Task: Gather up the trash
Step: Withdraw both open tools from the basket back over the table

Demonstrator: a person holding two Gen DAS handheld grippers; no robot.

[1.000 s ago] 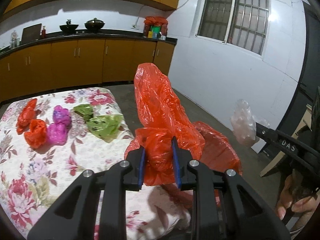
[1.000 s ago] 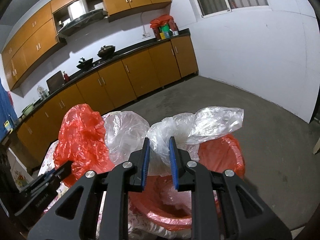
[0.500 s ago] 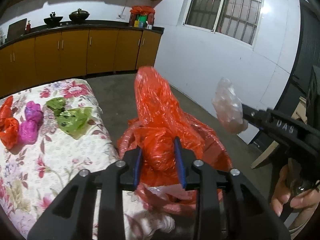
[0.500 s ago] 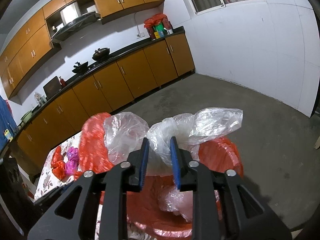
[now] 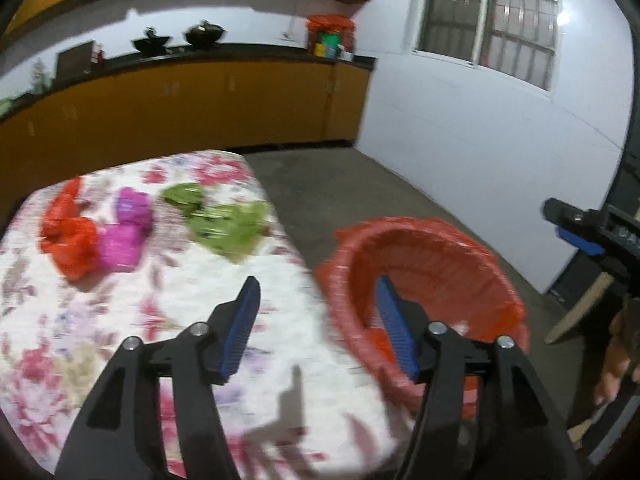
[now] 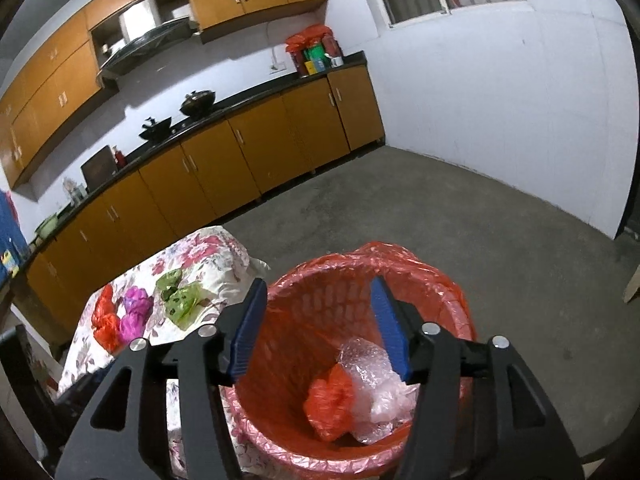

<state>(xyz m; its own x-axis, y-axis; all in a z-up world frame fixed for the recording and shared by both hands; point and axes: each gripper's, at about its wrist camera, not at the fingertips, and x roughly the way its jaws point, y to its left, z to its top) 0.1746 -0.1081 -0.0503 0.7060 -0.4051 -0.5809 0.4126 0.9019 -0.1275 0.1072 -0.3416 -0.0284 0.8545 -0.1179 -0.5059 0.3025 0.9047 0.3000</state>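
Nearest in my right wrist view: right gripper (image 6: 318, 324) released, jaws apart with nothing between them; they have just been opening. It hangs above the red-lined bin (image 6: 436, 276)

Inside the bin, at the bottom: one crumpled red bag (image 6: 330, 406) and one clear plastic bag (image 6: 374, 380), touching each other, clear one to the right of the red in this view

Left gripper (image 5: 318, 322) also released, jaws spread and empty, likewise just been opening. Its right finger overlaps the bin's near rim in the left wrist view, its left finger sits over the floral cloth. Left view is motion-blurred, so fine detail is poor

The bin stands on the floor just beside the corner of the desk (image 6: 208, 248), which is covered in a pink floral cloth

Remaining trash on the desk, further out: green bags (image 6: 180, 300) nearest the bin side, then magenta bags (image 6: 134, 312), then red bags on the desk (image 6: 105, 320) furthest from the bin. Magenta and red ones touch; green ones lie a little apart from them

At the right edge of the left view I see the right gripper's tip and part of a hand (image 5: 618, 356) under it

Far background: orange cabinets (image 6: 240, 160) under a dark counter, two woks (image 6: 176, 114) on it, barred window (image 5: 490, 12) in the white wall
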